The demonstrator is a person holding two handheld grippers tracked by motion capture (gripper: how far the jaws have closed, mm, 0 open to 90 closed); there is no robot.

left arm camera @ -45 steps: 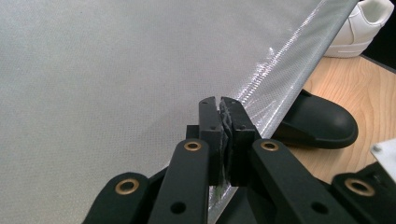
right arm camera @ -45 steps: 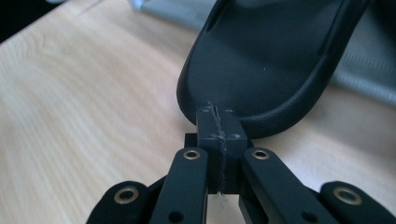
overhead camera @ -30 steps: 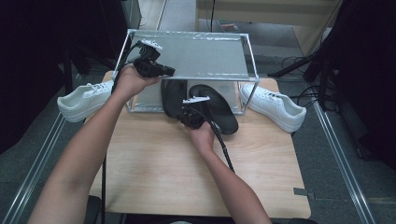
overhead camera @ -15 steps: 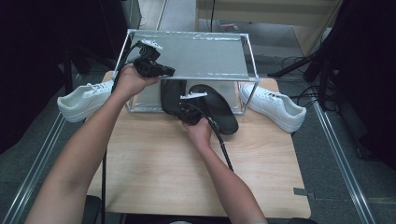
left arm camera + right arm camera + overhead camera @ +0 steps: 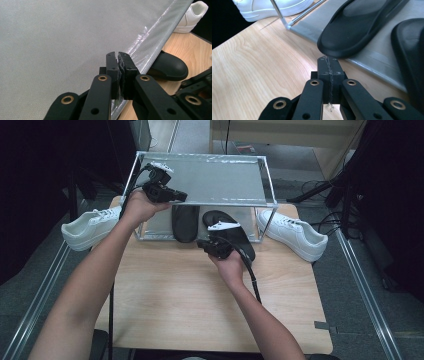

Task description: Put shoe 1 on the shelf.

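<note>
A metal-framed shoe rack (image 5: 267, 205) with grey fabric shelves stands at the table's far edge. My left gripper (image 5: 182, 197) (image 5: 117, 55) sits at the front left of the top shelf (image 5: 62, 45), shut on that shelf's front edge. Two black slippers lie on the lower shelf: the left slipper (image 5: 184, 222) (image 5: 362, 27) and the right slipper (image 5: 235, 237) (image 5: 409, 62), whose end reaches out over the table. My right gripper (image 5: 201, 243) (image 5: 328, 60) hovers just in front of them, shut and empty, its tips close to the left slipper's overhanging end.
A white sneaker (image 5: 90, 227) (image 5: 274, 7) rests beside the rack on the left, and another white sneaker (image 5: 295, 232) (image 5: 192, 15) on the right. The wooden table (image 5: 190, 305) stretches bare toward me. Black cables trail from both grippers.
My right gripper has drawn back a little from the slippers toward me and risen slightly. The left hand and the slippers stay where they were.
</note>
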